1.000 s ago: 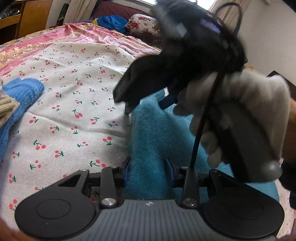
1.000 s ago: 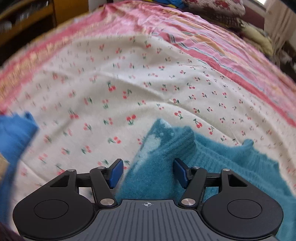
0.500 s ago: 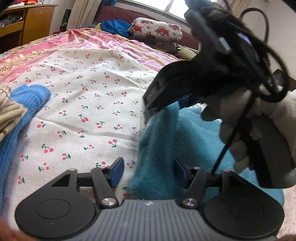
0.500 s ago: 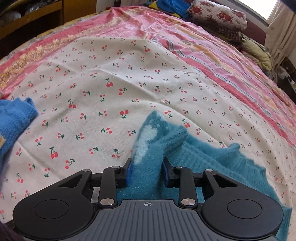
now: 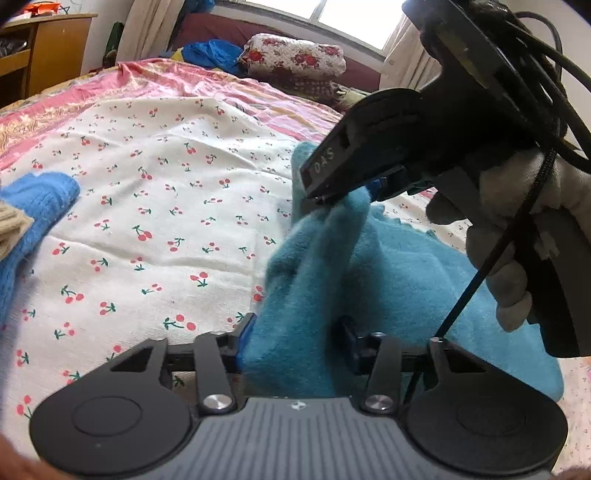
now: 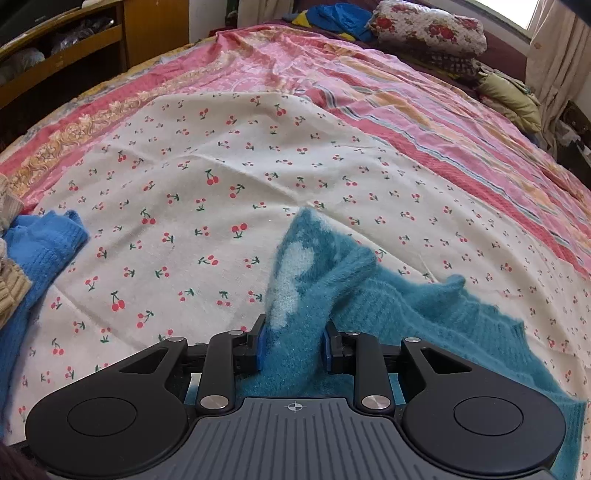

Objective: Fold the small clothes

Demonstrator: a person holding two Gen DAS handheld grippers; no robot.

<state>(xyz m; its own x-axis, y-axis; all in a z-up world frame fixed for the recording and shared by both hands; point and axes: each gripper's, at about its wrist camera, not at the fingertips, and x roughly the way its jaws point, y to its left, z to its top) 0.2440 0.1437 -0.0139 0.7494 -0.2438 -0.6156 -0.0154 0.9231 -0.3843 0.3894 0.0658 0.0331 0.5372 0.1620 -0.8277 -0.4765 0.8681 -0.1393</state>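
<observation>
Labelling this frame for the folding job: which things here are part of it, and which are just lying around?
In the job: teal sweater; left gripper and right gripper, both closing on it.

Lying about: blue knit, cherry-print sheet, floral pillow.

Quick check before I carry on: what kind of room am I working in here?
Most likely a bedroom: the clothes lie on a bed with a cherry-print sheet, a floral pillow sits at its head below a curtained window, and wooden shelves stand alongside.

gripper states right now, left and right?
Left gripper: jaws closing on the teal sweater, pads on the fabric.
Right gripper: jaws closing, pinching the same sweater.
</observation>
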